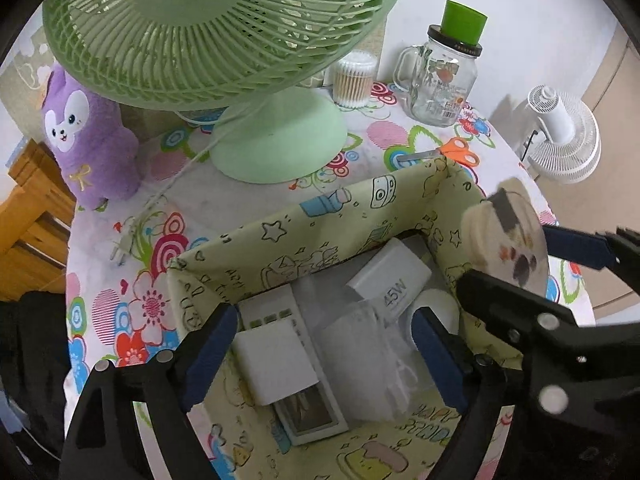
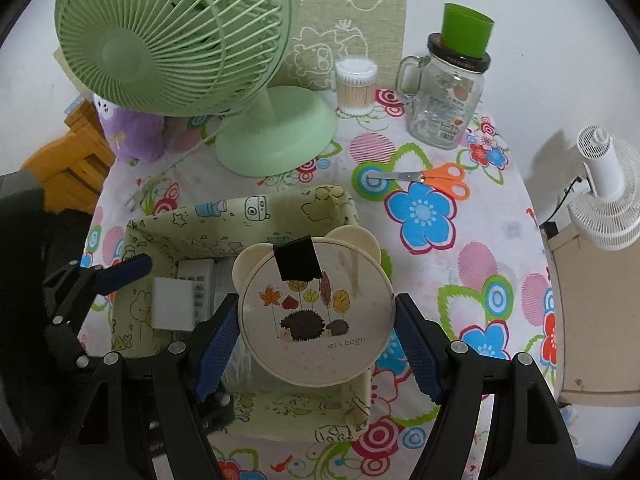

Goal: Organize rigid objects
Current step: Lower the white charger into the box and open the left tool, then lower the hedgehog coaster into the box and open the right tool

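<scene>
The left gripper hangs over the fabric storage box, jaws spread wide. The right gripper is clamped on something, above that box's right side.

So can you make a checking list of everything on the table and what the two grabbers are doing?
Surface: round table under a flowery cloth.
Job's things: fabric bin holding white chargers and a white box; round bear-eared case held over the bin.
Clutter: green fan, purple plush toy, cotton swab tub, glass jar with a green cup on top, orange scissors.
Grippers: right gripper grips the case by its sides; left gripper open above the bin.
Cables: fan cord with its plug lying loose on the cloth.
Surroundings: white fan, wooden furniture, pale wall.
</scene>
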### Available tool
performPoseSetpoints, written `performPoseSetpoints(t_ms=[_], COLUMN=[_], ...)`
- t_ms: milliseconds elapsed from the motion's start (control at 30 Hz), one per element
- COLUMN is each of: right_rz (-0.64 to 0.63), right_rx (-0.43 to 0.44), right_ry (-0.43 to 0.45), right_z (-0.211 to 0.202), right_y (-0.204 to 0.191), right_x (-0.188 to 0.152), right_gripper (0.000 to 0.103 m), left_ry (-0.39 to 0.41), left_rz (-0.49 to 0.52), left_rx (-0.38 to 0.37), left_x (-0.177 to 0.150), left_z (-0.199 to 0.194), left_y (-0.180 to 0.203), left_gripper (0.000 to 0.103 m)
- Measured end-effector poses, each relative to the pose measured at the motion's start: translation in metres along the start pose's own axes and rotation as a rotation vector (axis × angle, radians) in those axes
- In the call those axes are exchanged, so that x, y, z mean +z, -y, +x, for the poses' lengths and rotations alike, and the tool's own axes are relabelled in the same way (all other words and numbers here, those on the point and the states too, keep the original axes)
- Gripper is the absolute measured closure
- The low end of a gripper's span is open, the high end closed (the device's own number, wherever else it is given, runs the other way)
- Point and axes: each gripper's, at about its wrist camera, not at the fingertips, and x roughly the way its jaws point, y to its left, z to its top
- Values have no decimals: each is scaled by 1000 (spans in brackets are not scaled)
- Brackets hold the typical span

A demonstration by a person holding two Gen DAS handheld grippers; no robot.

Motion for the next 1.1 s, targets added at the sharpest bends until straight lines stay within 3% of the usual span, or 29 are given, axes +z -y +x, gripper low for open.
performPoseSetpoints(t_ms=[500,733,1100], right_rz=[-37,-49,-34], right_rx=[-21,-22,-22], right_ry=[12,14,23], right_z=[11,8,-12], right_y=[-16,-18,-12], right_x=[3,-1,-16], right_gripper=[25,12,9], left_ry=[-4,-1,13], left_rz=[11,9,-20], left_rx=[1,0,1], left_x=[-8,-12,-24], left_z=[-8,-14,-36], left_y=[-4,-2,3], left_gripper=[5,4,2])
